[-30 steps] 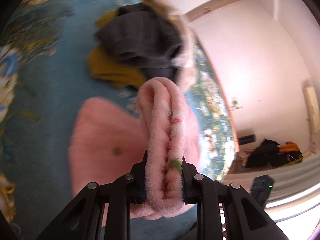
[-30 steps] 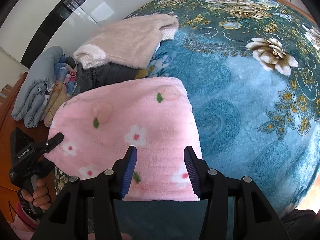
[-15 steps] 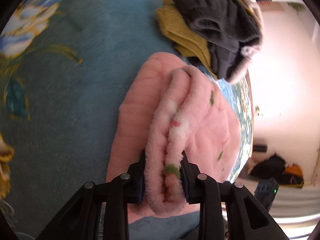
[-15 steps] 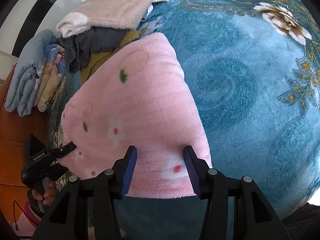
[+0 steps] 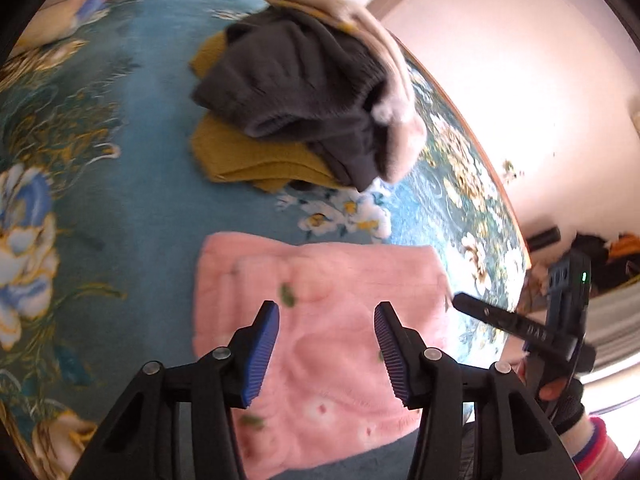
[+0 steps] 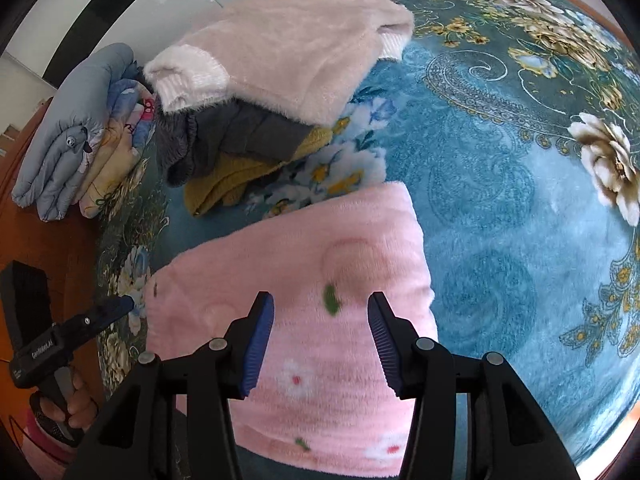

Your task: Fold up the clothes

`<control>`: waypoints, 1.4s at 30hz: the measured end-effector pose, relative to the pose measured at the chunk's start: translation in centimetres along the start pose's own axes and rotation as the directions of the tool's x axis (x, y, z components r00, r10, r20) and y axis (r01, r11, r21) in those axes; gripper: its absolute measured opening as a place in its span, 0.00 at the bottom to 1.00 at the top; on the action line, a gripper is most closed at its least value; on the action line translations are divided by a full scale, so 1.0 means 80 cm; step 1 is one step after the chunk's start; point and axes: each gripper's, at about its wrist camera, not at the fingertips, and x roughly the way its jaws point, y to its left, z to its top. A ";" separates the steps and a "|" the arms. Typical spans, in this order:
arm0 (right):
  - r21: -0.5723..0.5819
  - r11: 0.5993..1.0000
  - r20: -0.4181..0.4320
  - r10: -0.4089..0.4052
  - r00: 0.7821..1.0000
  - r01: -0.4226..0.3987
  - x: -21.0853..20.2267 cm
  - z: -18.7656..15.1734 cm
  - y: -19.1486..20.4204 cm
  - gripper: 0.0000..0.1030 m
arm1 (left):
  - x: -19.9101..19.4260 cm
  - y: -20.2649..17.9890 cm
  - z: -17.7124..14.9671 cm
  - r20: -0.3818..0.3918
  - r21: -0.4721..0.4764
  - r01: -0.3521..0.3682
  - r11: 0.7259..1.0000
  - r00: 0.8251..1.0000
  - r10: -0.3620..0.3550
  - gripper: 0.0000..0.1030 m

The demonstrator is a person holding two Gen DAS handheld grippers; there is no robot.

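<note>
A pink fleece garment (image 5: pixel 320 300) with small flowers lies folded flat on the blue floral bedspread (image 5: pixel 120 208); it also shows in the right wrist view (image 6: pixel 304 280). My left gripper (image 5: pixel 326 344) is open and empty just above its near part. My right gripper (image 6: pixel 320 336) is open and empty above the garment's near edge. Each gripper shows in the other's view, at the garment's side edges: the right one (image 5: pixel 520 324) and the left one (image 6: pixel 72 332).
A pile of a pale pink fluffy garment (image 6: pixel 288 48), a dark grey one (image 6: pixel 224 132) and a mustard one (image 6: pixel 236 176) lies beyond the pink garment. Folded quilts (image 6: pixel 76 128) lie at the far left. The bedspread's wooden edge (image 5: pixel 480 152) runs along a white wall.
My left gripper has let go of the bunched pink fleece and opened; the garment now lies flat. The right gripper has stayed open over it.
</note>
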 end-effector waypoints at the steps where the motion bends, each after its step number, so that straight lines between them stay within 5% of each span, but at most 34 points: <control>1: 0.016 1.000 -0.014 0.004 1.000 -0.004 0.009 0.003 -0.001 0.49 | 0.012 -0.003 -0.001 -0.010 0.005 -0.011 1.000 1.000 0.011 0.52; 12: 0.113 0.992 -0.169 -0.037 0.985 0.056 0.078 0.017 -0.026 0.53 | 0.081 0.000 -0.022 -0.130 -0.029 -0.051 0.998 0.990 0.047 0.52; 26: 0.078 0.995 -0.025 0.059 0.998 -0.057 -0.022 -0.021 -0.033 0.53 | 0.016 -0.048 -0.047 -0.135 0.128 -0.038 0.991 0.989 0.055 0.52; 37: 0.001 1.000 -0.164 -0.016 0.986 0.016 0.035 -0.075 -0.035 0.54 | 0.055 -0.022 -0.079 -0.202 0.081 -0.099 0.992 0.973 0.113 0.52; 42: 0.027 0.999 -0.112 0.020 0.994 -0.017 0.016 -0.073 -0.036 0.54 | 0.024 -0.024 -0.066 -0.124 0.044 -0.003 0.999 0.992 0.008 0.52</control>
